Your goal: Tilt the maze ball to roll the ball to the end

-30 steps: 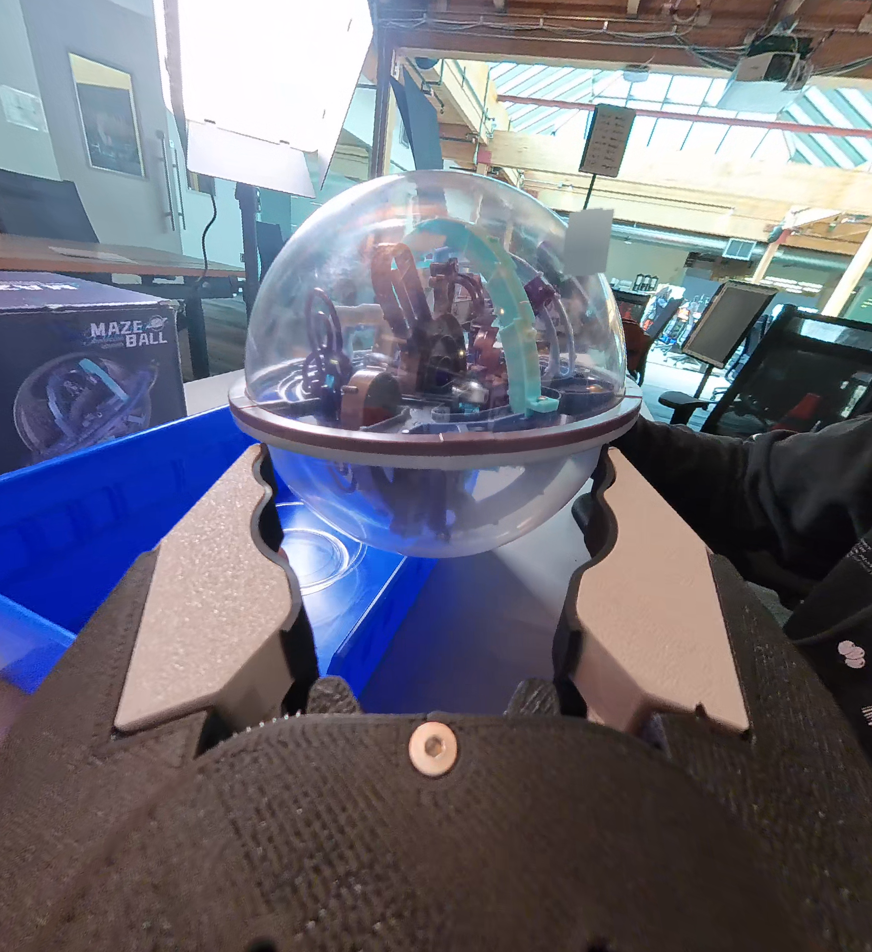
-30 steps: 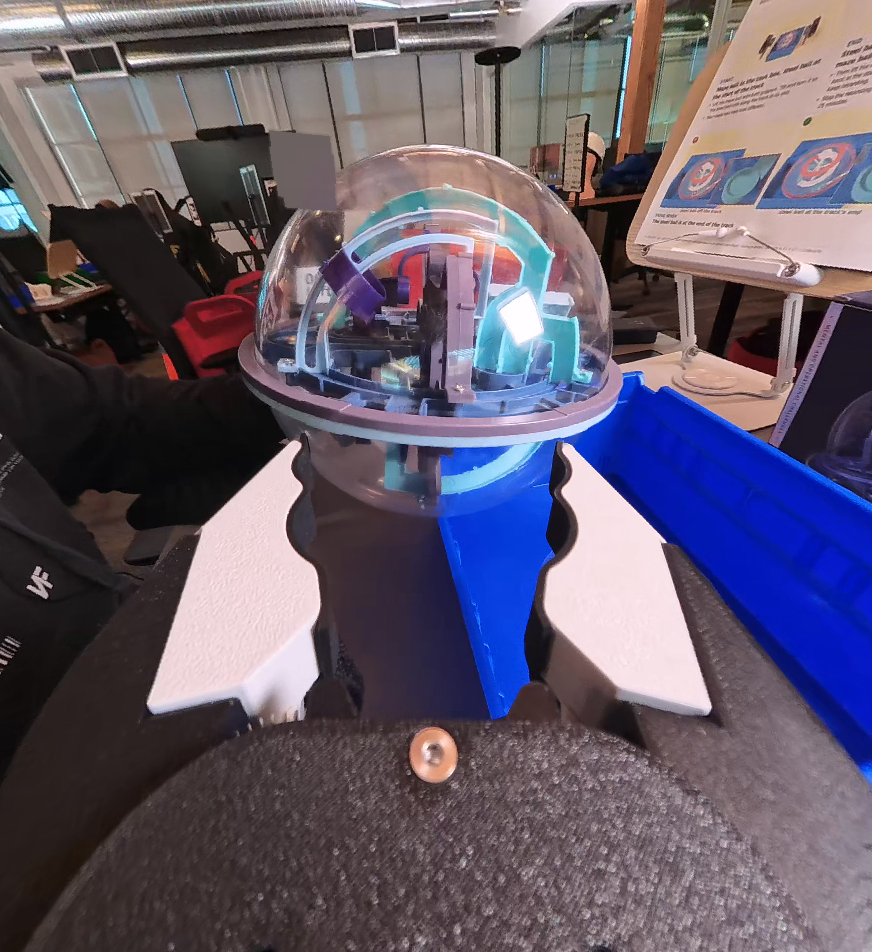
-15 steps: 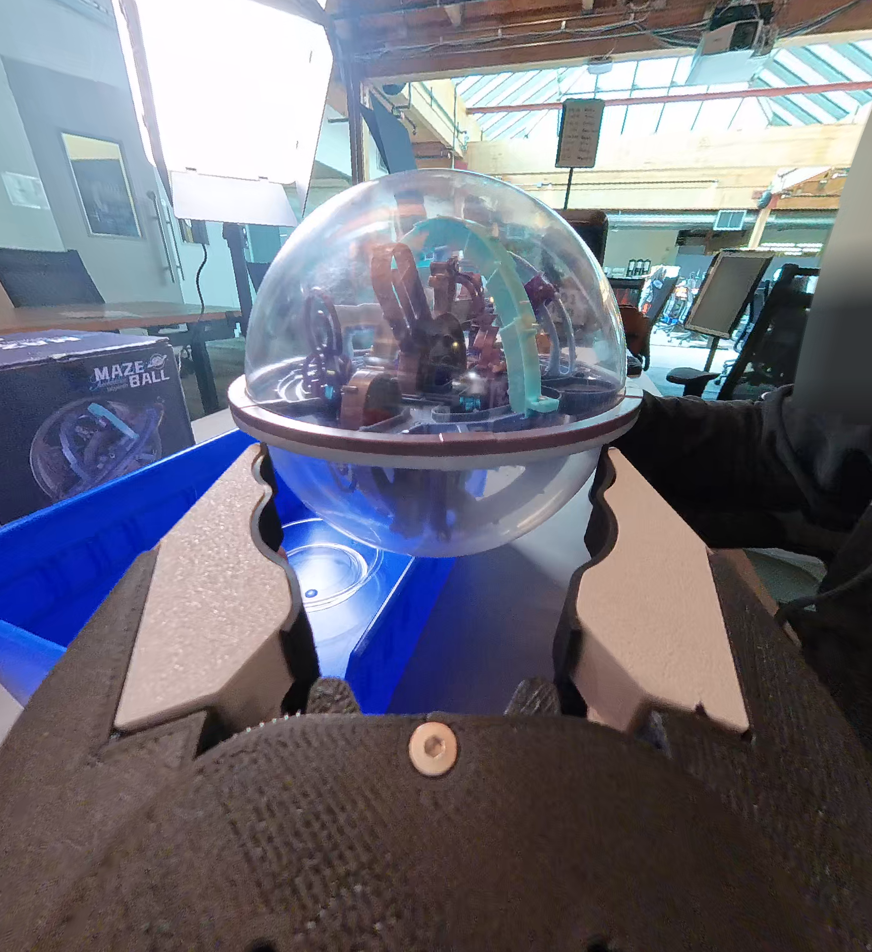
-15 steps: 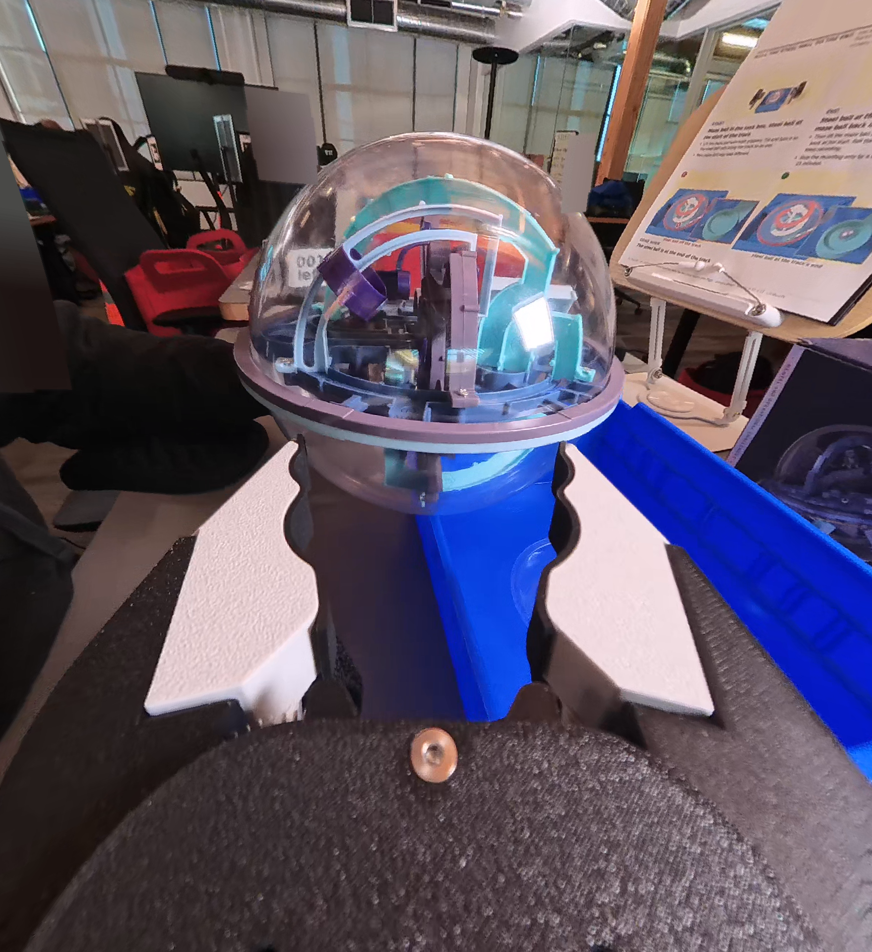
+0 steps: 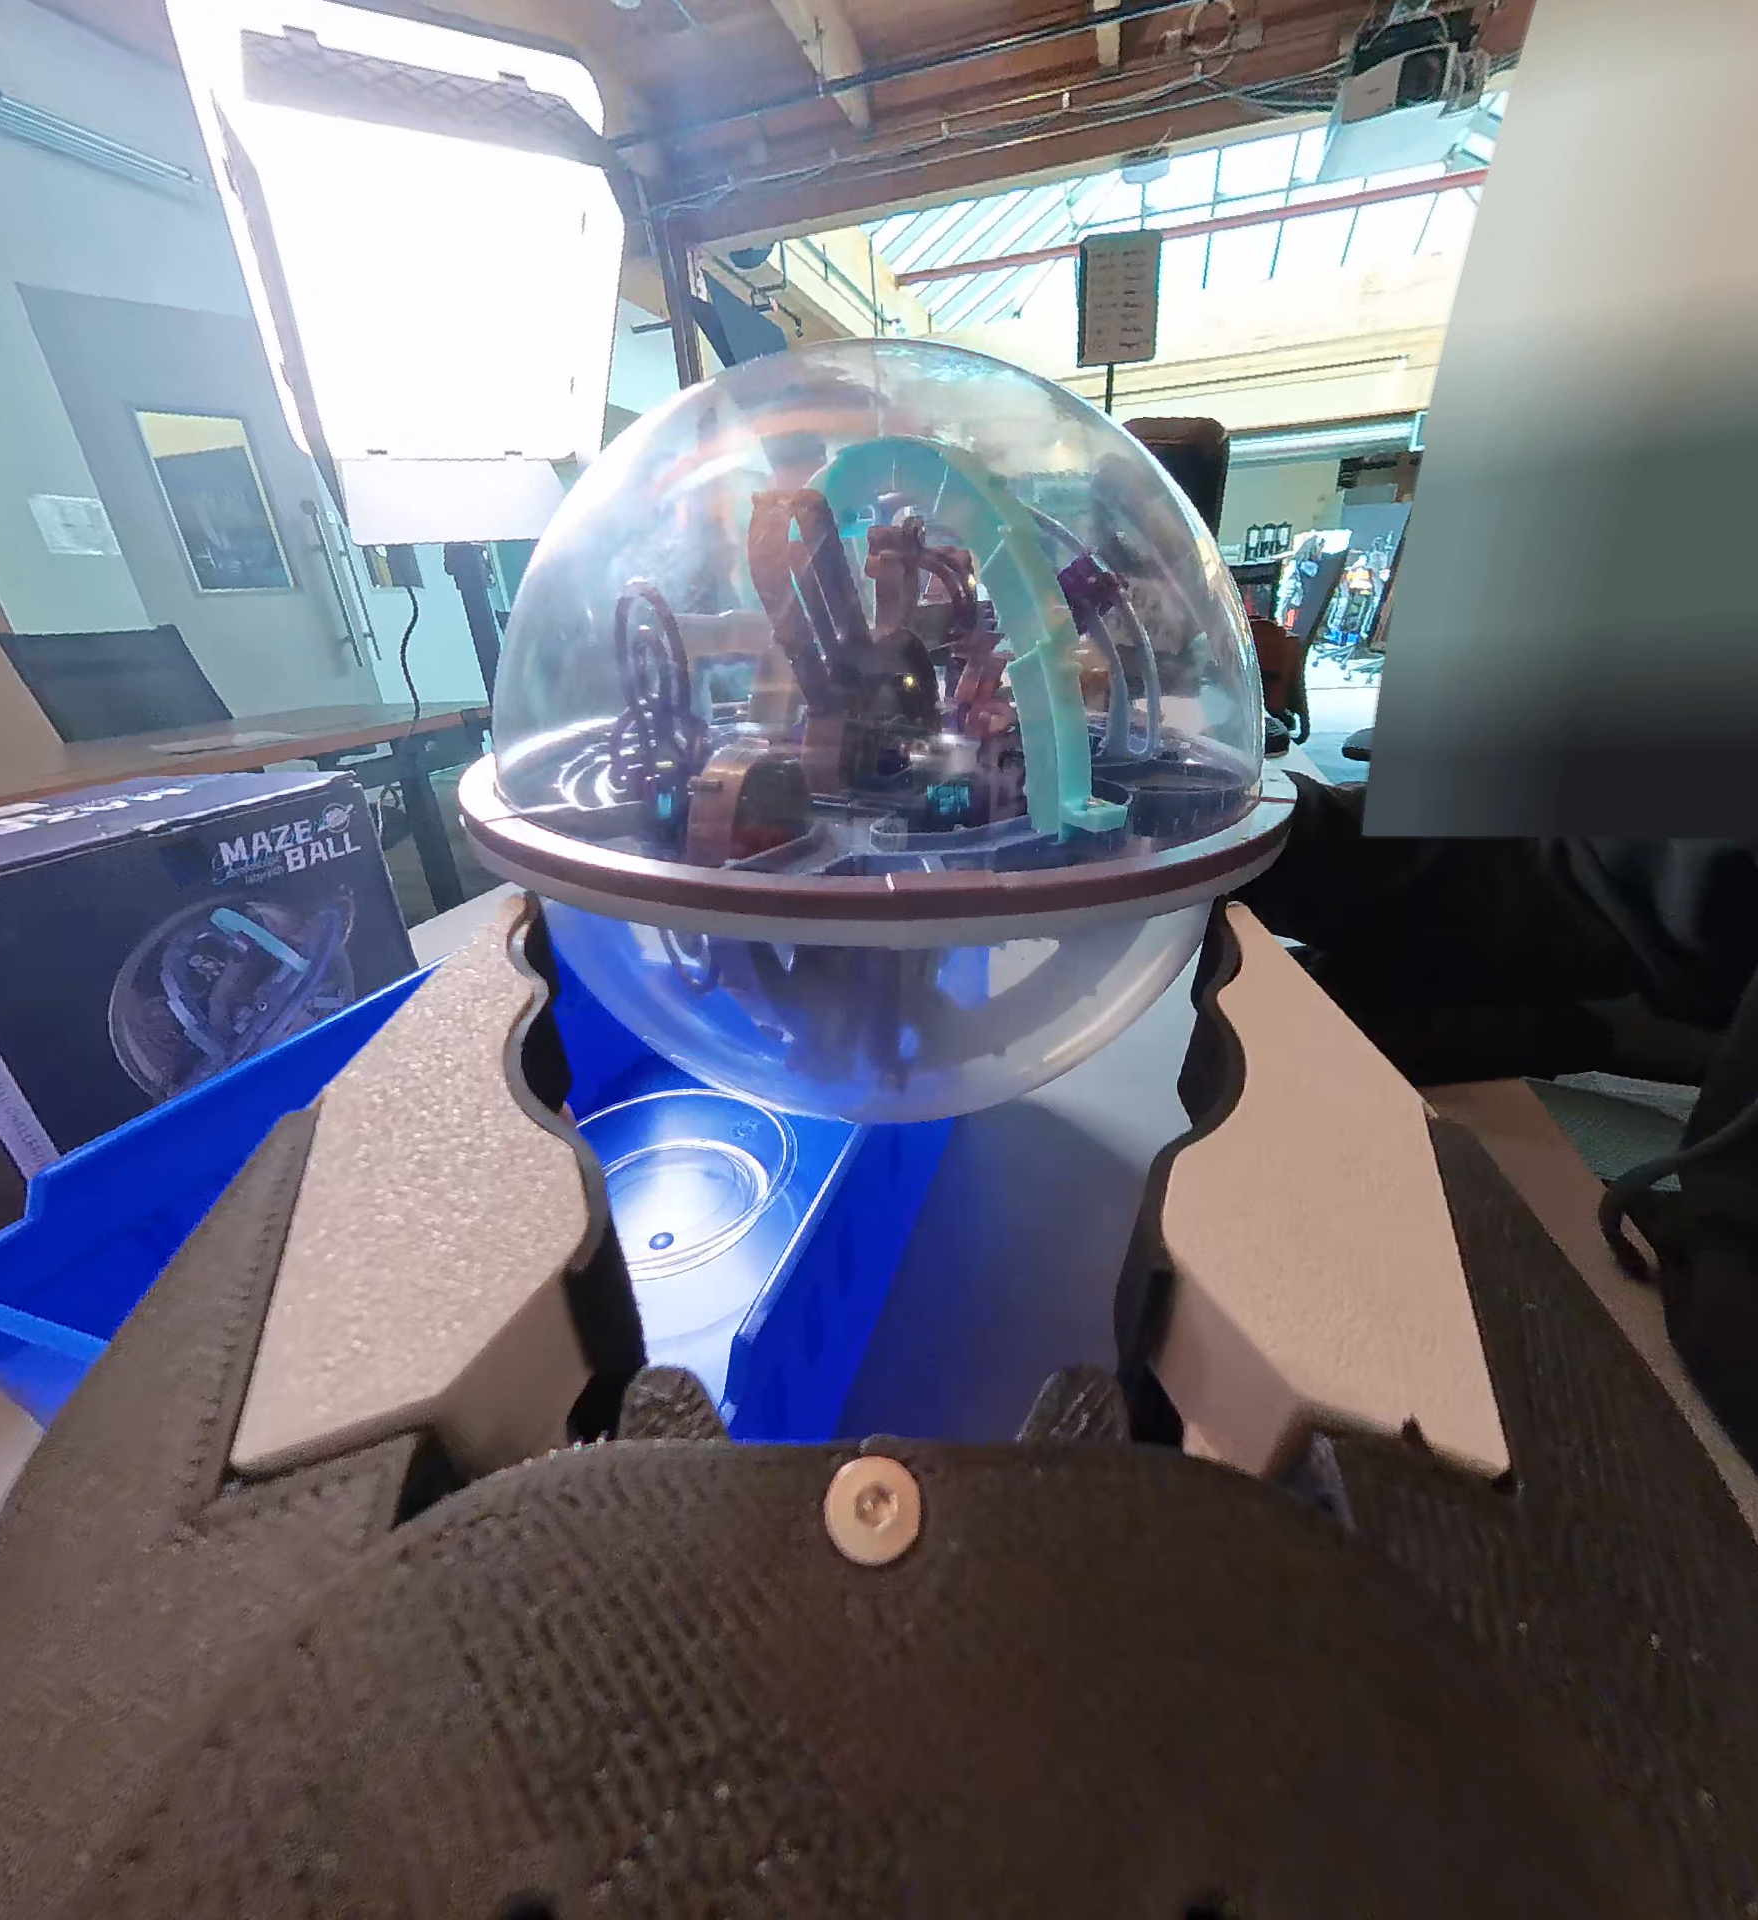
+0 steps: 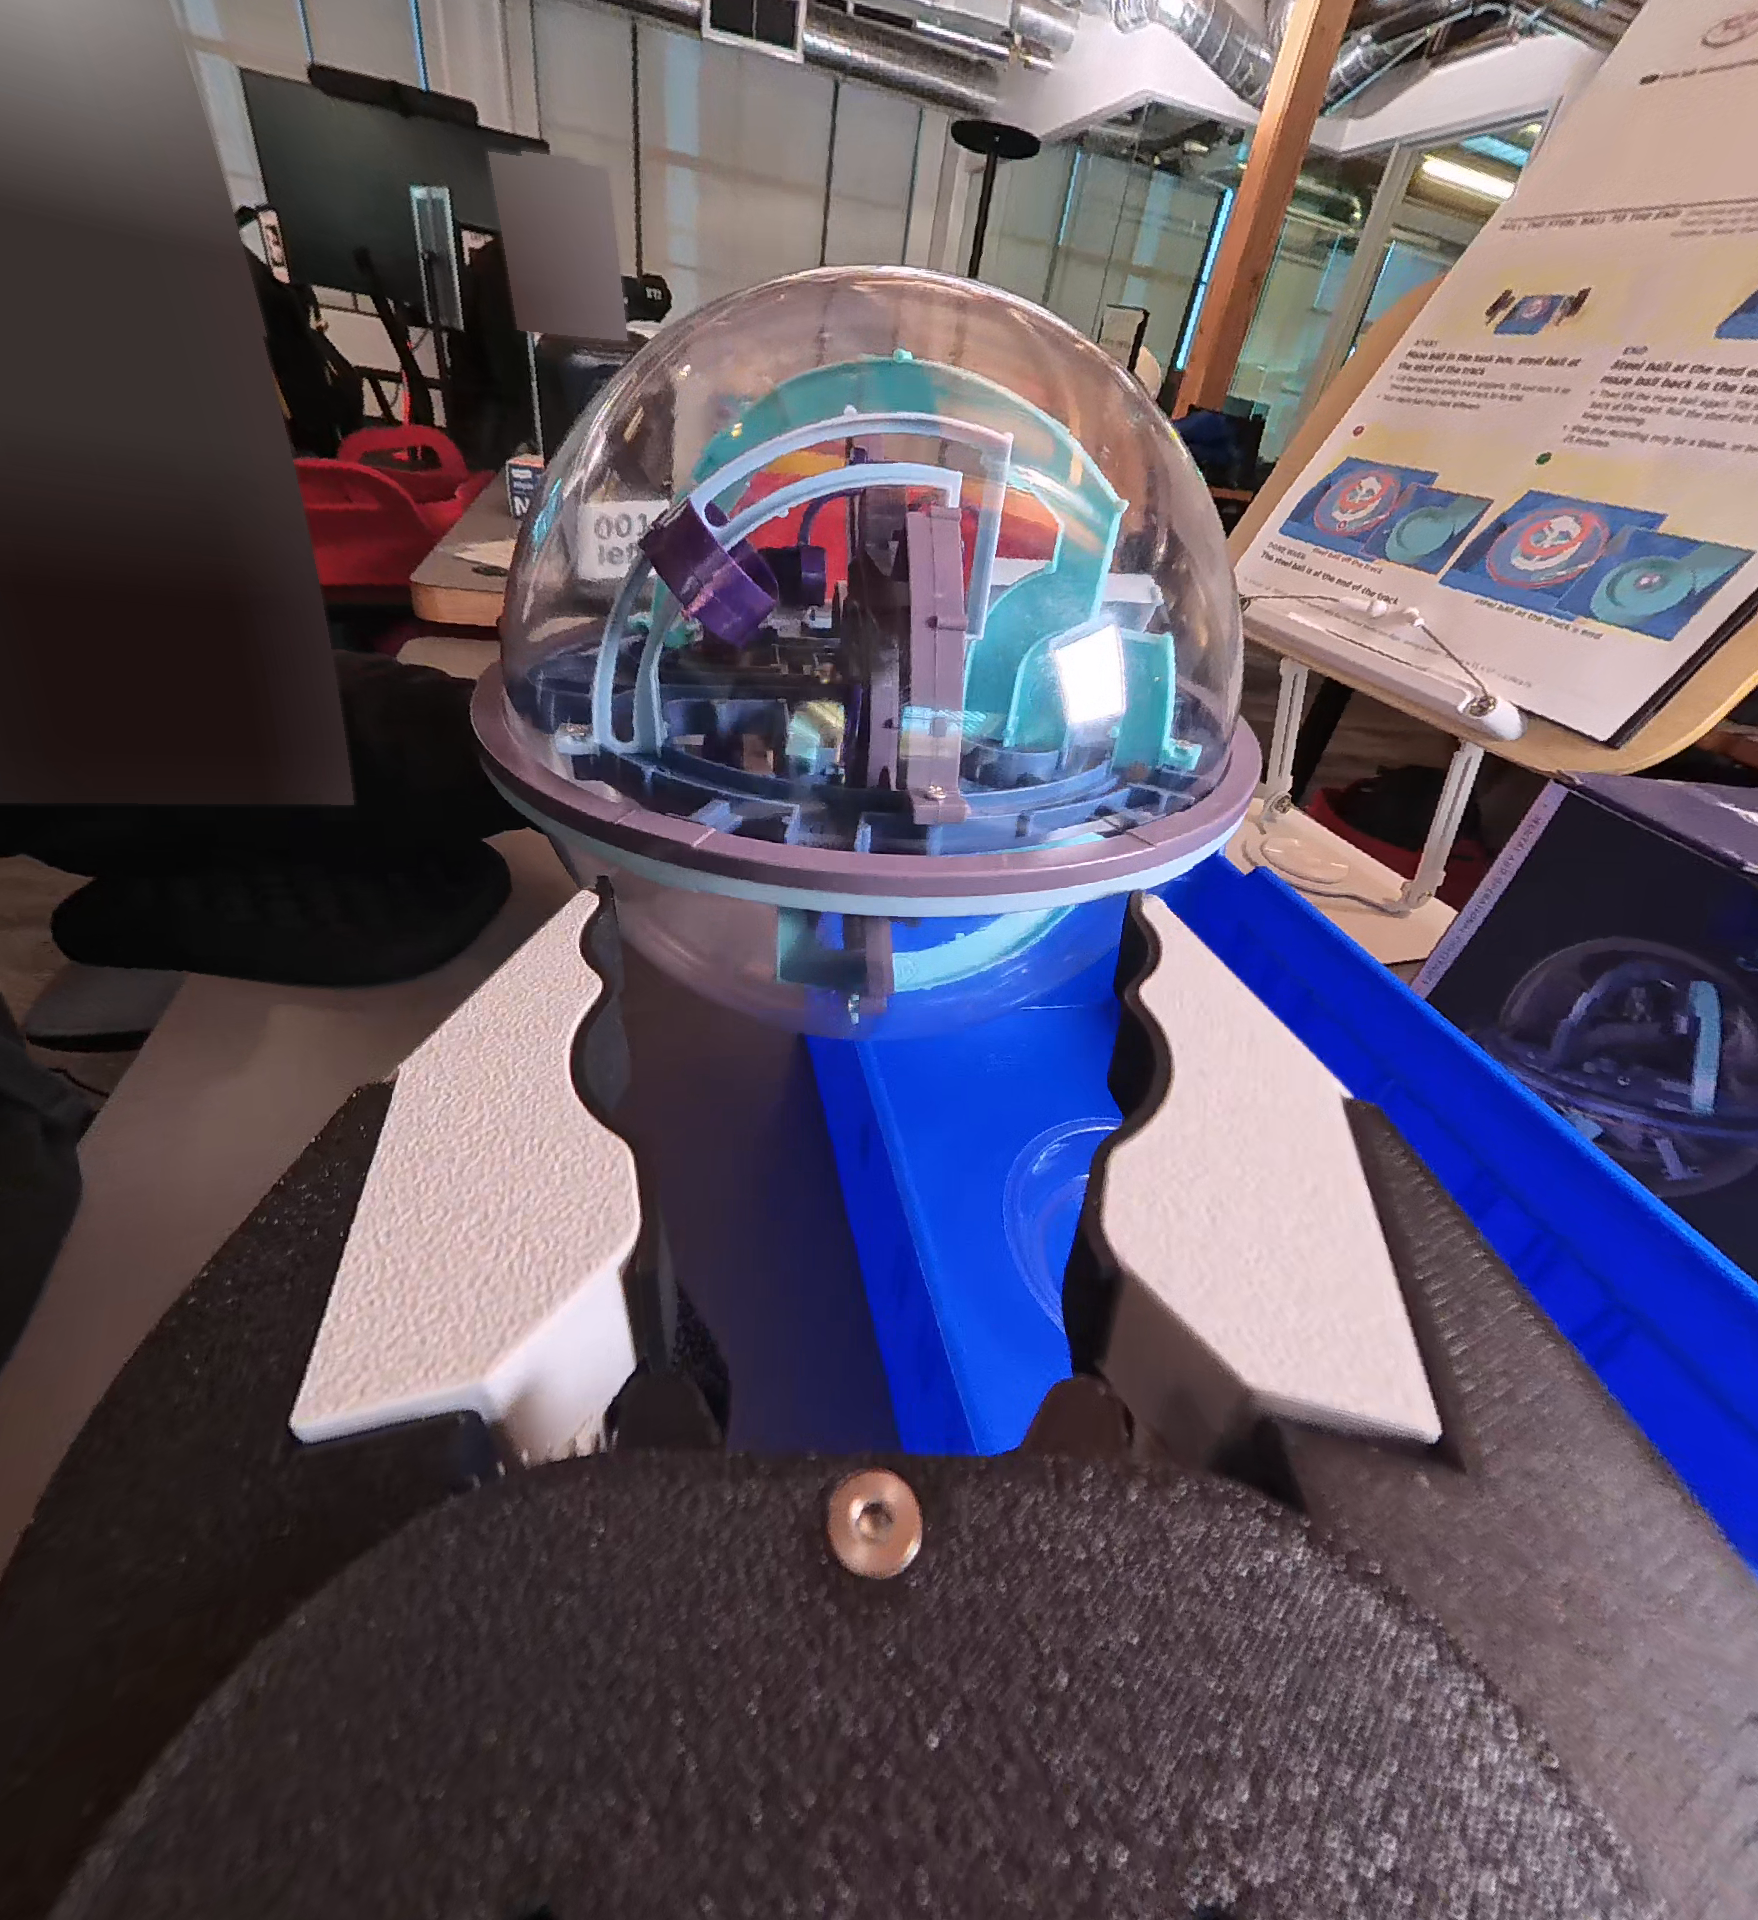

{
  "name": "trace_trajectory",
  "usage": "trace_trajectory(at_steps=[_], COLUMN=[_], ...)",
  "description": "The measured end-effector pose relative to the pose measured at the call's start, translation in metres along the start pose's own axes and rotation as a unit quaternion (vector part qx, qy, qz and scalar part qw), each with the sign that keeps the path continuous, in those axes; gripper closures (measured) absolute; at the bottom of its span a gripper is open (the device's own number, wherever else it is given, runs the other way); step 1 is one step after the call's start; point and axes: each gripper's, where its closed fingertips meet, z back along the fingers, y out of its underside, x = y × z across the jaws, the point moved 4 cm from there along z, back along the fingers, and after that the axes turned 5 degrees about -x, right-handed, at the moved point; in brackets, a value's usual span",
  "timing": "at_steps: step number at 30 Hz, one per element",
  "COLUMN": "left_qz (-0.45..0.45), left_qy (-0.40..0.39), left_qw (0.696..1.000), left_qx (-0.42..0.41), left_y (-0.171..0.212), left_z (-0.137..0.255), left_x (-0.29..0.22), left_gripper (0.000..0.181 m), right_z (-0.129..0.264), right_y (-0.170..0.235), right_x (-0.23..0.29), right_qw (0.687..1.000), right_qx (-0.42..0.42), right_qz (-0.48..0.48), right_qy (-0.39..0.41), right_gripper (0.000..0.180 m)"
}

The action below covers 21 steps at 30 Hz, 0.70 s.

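The maze ball (image 5: 870, 727) is held up in the air between the two tools, above the near edge of the blue bin (image 5: 179, 1153) and the counter (image 5: 1083, 1101) beside it. It is a clear sphere with a purple and white band around its middle, and that band sits close to level in both views. Inside are teal, purple and brown tracks; the small ball that runs on them cannot be made out.

The left tool (image 5: 870, 987) grasps the lower half of the sphere just under the band, one grey finger (image 5: 439, 1174) on each side of it. The right tool (image 6: 864, 966) grips the same lower half from the opposite side, its white fingers (image 6: 480, 1184) also pressed under the band.

In the bin, below the sphere, lies a clear round stand (image 5: 688, 1184). To the far left in the left wrist view stands the dark product box (image 5: 148, 977), just behind the bin. In the right wrist view the same box (image 6: 1664, 997) is on the right, and a printed instruction sheet (image 6: 1581, 436) leans on a stand behind it. A dark sleeve (image 5: 1498, 966) shows on the right of the left wrist view.
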Motion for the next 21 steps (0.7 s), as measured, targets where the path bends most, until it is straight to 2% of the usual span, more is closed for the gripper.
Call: trace_trajectory(at_steps=[21], left_qz=[0.08], left_qy=[-0.046], left_qw=[0.995], left_qx=[0.034], left_y=[-0.017], left_z=[-0.009], left_x=[0.001], left_gripper=[0.059], right_z=[-0.003], right_y=[-0.011], right_x=[-0.007], right_qw=[0.996], right_qx=[-0.012], right_qz=[-0.087], right_qy=[0.01], right_gripper=[0.078])
